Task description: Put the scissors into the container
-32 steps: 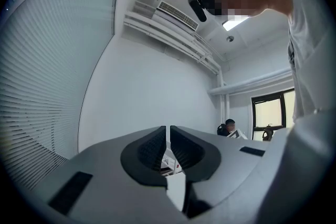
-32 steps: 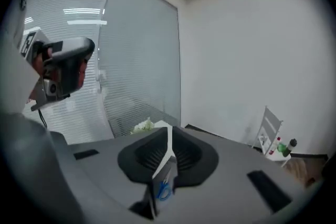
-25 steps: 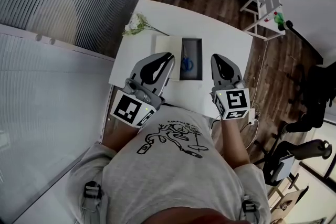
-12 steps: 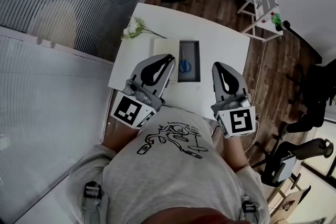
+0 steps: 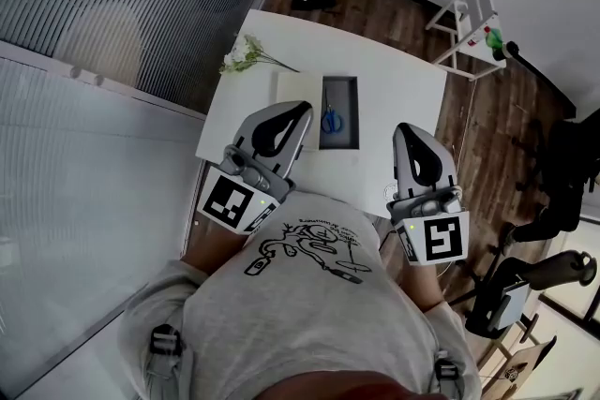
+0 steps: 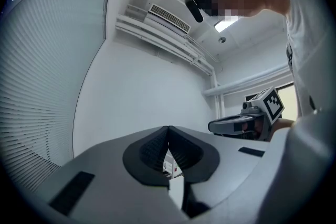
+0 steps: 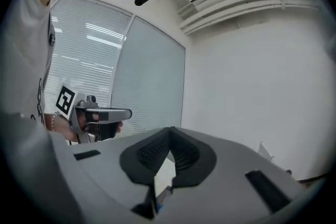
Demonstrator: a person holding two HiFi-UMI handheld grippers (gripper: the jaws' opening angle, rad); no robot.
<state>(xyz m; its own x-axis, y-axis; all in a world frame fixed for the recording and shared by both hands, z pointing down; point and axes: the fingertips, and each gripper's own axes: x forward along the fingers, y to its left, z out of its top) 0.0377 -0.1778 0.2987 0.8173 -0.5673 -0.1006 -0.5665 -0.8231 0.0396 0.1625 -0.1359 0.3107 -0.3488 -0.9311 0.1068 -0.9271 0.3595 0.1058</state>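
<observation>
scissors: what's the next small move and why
Probably nothing more than coming to rest. The scissors lie inside the container, and the left gripper and right gripper are both shut, empty and clear of it, so the task looks done.

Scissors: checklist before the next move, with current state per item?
1. Scissors inside container: ok.
2. Scissors flat, fully below the rim: cannot tell.
3. Left gripper shut, empty: ok.
4. Right gripper shut, empty: ok.
5. Neither gripper touching the container: ok.
6. Flowers apart from the container: ok.
</observation>
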